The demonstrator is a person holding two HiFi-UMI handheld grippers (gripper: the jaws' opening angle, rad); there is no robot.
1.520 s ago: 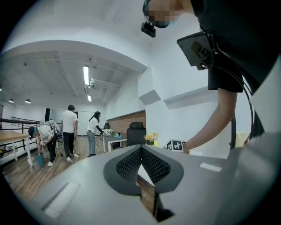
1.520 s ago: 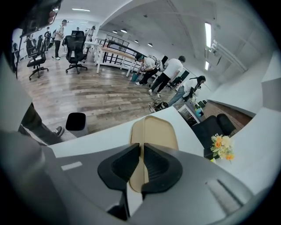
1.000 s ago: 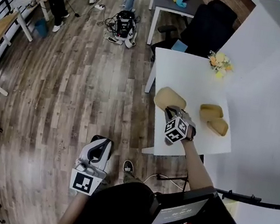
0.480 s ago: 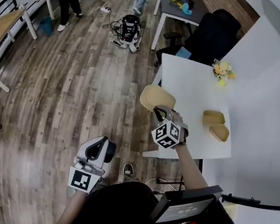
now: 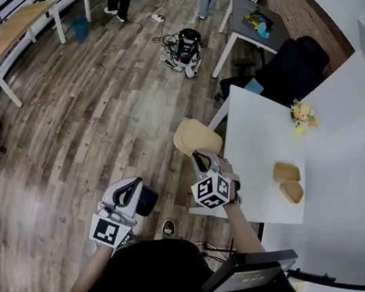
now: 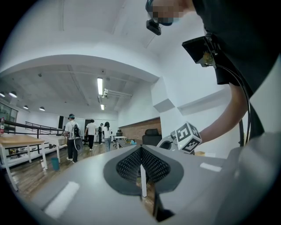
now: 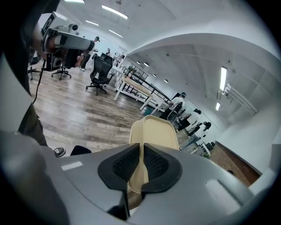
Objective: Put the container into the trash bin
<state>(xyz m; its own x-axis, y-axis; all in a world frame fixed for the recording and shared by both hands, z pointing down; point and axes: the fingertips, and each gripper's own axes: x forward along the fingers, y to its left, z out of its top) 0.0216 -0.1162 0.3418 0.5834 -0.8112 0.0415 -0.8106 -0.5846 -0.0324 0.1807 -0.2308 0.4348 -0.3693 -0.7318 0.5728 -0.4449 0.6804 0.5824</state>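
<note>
A beige shallow container [image 5: 196,139] hangs over the wooden floor, just left of the white table [image 5: 259,137]. My right gripper [image 5: 202,157] is shut on its near rim. In the right gripper view the pads pinch that rim [image 7: 139,165] and the container [image 7: 153,136] sticks out ahead of them. My left gripper [image 5: 136,188] is lower left, near my body, shut and empty. Its pads meet [image 6: 141,169] with nothing between them. A small blue bin [image 5: 81,26] stands far off by a wooden desk.
Two more beige containers [image 5: 287,172] and a bunch of flowers [image 5: 302,116] lie on the white table. A black office chair [image 5: 288,62], a grey table [image 5: 257,20] and a device with cables [image 5: 186,46] stand beyond. People stand at the far end. Desks line the left.
The right gripper has carried the beige container leftward off the white table and out over the floor. The left gripper has shifted a little, still shut.
</note>
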